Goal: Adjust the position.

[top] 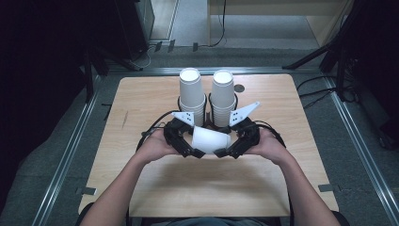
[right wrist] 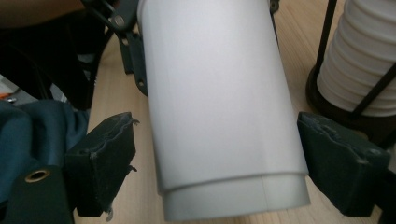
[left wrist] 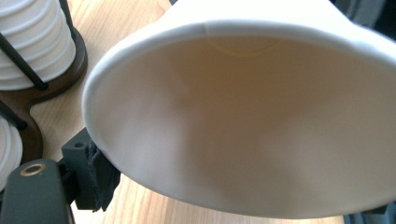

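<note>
A white paper cup (top: 210, 140) lies on its side above the table, between my two grippers. My left gripper (top: 194, 147) is at its mouth end. In the left gripper view I look into the cup's squeezed, oval mouth (left wrist: 243, 130), and a pad (left wrist: 95, 175) presses on the rim from outside. My right gripper (top: 222, 150) is at the base end. In the right gripper view the cup's wall (right wrist: 215, 93) runs between the jaws and shows a stepped band near its base. The left pad (right wrist: 109, 158) stands off the cup. The right pad (right wrist: 327, 154) lies just at its edge.
Two stacks of white cups (top: 192, 92) (top: 222, 92) stand upside down in a black wire holder on a dark wooden base (left wrist: 28, 102), just behind the grippers. The wooden table (top: 141, 108) ends close to the person. Metal rails and cables run along the floor on both sides.
</note>
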`<control>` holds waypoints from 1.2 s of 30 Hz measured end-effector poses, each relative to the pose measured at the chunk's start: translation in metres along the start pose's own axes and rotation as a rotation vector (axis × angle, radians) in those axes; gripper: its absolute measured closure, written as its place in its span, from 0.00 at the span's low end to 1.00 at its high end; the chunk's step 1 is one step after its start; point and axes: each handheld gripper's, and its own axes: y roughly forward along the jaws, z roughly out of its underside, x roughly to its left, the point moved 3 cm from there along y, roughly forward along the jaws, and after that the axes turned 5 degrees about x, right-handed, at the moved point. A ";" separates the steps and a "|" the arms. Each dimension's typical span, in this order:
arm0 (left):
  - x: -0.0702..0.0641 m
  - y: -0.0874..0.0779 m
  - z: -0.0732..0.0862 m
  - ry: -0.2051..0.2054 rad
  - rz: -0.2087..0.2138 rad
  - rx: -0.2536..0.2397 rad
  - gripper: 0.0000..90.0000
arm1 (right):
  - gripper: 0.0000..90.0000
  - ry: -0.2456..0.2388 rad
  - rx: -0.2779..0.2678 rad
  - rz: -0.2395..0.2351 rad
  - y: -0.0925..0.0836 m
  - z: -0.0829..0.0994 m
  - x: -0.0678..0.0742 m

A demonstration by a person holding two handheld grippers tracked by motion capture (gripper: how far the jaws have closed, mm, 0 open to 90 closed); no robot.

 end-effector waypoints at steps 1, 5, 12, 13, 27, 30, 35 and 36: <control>0.000 0.000 0.000 0.000 0.000 0.000 0.11 | 0.15 -0.002 0.015 0.009 0.001 0.001 -0.001; 0.003 -0.007 0.000 -0.001 -0.031 0.055 0.11 | 0.15 -0.001 0.077 0.043 0.005 0.006 -0.003; 0.005 -0.013 -0.004 0.018 -0.077 0.134 0.12 | 0.15 0.005 0.111 0.068 0.010 0.008 -0.006; 0.004 -0.011 -0.005 0.030 -0.101 0.157 0.12 | 0.15 0.008 0.124 0.071 0.013 0.008 -0.007; -0.001 0.012 -0.008 0.066 -0.124 0.316 0.12 | 0.16 -0.072 0.162 0.086 0.032 0.008 -0.005; -0.002 0.016 -0.008 0.074 -0.121 0.340 0.12 | 0.16 -0.087 0.169 0.090 0.036 0.007 -0.004; -0.004 0.025 -0.009 0.074 -0.117 0.371 0.11 | 0.16 -0.115 0.191 0.094 0.044 0.006 0.000; -0.004 0.026 -0.009 0.079 -0.117 0.374 0.11 | 0.16 -0.114 0.195 0.093 0.046 0.006 0.001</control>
